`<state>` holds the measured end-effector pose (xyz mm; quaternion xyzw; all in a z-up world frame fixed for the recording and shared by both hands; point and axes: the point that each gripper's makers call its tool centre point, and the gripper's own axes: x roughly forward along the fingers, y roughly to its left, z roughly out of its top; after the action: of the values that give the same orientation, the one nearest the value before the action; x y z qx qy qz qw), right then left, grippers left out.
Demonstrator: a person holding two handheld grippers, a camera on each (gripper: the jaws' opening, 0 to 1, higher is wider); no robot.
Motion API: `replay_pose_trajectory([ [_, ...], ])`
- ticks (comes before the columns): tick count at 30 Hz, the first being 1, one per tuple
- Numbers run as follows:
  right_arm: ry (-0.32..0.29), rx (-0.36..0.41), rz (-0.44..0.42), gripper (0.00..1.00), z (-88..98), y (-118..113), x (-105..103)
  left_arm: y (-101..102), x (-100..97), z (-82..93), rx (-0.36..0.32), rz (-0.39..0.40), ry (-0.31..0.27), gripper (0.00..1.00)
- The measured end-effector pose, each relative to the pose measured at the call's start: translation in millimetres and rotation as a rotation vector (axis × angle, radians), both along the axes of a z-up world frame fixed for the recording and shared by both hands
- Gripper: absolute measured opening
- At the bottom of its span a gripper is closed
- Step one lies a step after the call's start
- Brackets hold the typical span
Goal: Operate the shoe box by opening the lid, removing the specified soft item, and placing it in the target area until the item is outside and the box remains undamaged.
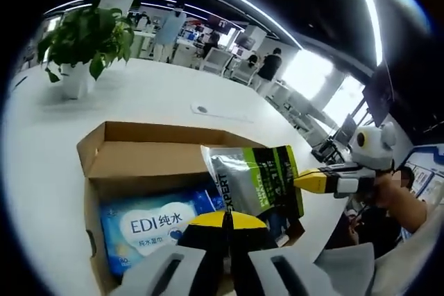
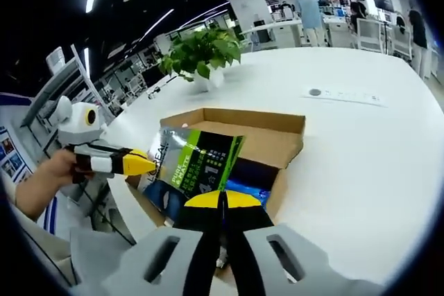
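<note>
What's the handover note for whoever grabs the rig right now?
Left gripper: shut on the green pouch. Right gripper: appears shut on it too.
Shoe box sits on the white table, lid open. The pouch hangs upright over the box; blue wipes pack lies inside.
Done: lid opened, pouch raised.
Left: set the pouch on the table outside the box.
</note>
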<state>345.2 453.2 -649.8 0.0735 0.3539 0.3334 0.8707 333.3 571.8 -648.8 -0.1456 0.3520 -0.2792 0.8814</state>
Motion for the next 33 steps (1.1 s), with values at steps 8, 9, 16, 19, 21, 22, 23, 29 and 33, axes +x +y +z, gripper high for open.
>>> replay_pose_trajectory([
  [8,-0.001,-0.005,-0.059,0.00,6.7,-29,2,-24,5.0,1.0,-0.011,-0.039,-0.001,0.00],
  [9,-0.001,-0.004,-0.065,0.00,7.3,-31,3,-26,5.4,1.1,-0.011,-0.042,-0.002,0.00],
  [16,0.000,-0.016,-0.103,0.00,9.6,-50,6,-47,9.3,0.4,-0.012,-0.059,0.004,0.00],
  [19,-0.005,-0.027,-0.120,0.00,10.0,-59,8,-55,9.5,0.0,-0.011,-0.066,0.002,0.00],
  [21,-0.005,-0.032,-0.129,0.00,9.8,-64,9,-59,9.1,-0.3,-0.013,-0.068,0.003,0.00],
  [22,-0.005,-0.033,-0.131,0.00,9.7,-65,9,-63,8.6,-0.4,-0.014,-0.069,0.004,0.00],
  [23,-0.003,-0.037,-0.134,0.00,9.0,-68,9,-64,8.8,-0.7,-0.013,-0.069,0.005,0.00],
  [29,0.002,-0.042,-0.146,0.00,8.4,-80,10,-76,8.0,-2.3,-0.019,-0.076,0.007,0.00],
  [33,0.005,-0.045,-0.156,0.00,8.2,-87,11,-85,7.0,-3.5,-0.025,-0.084,0.012,0.00],
])
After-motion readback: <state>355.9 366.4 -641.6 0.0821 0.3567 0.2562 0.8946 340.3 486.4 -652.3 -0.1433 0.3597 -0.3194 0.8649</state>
